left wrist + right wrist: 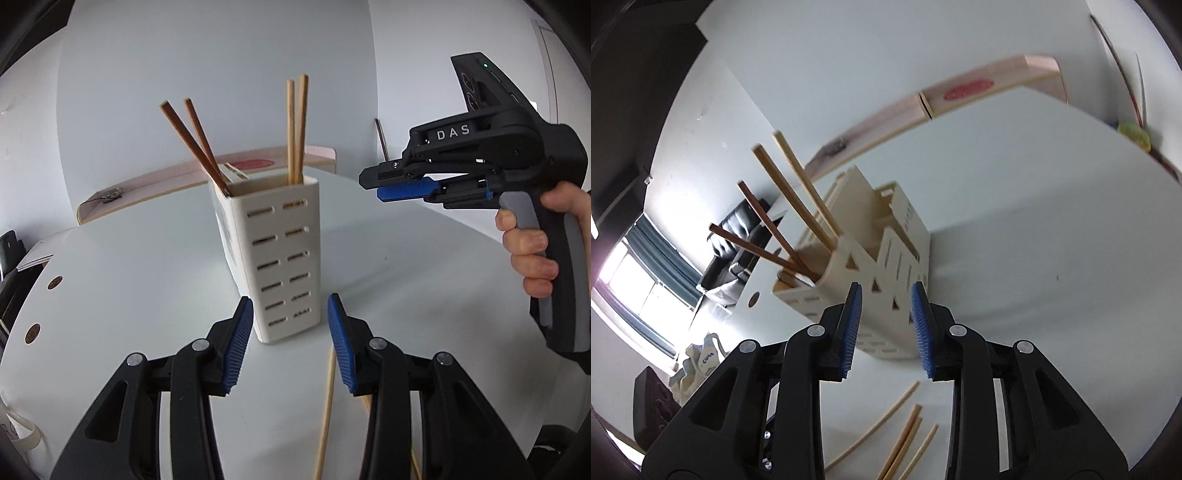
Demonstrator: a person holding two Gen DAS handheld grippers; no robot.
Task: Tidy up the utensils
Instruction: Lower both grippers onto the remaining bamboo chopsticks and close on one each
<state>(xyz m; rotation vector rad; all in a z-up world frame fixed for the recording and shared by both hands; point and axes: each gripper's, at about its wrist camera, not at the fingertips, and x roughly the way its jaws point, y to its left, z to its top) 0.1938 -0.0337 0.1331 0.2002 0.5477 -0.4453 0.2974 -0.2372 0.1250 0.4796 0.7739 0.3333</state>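
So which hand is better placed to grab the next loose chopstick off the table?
Probably right: the right gripper is open and empty above the loose chopsticks. The left gripper, also open, faces the utensil holder.

Cream slotted plastic utensil holder [282, 258] stands mid white table [129, 280], chopsticks jutting above its rim. Bare tabletop either side; loose pale bamboo chopsticks [905, 439] lie in front.
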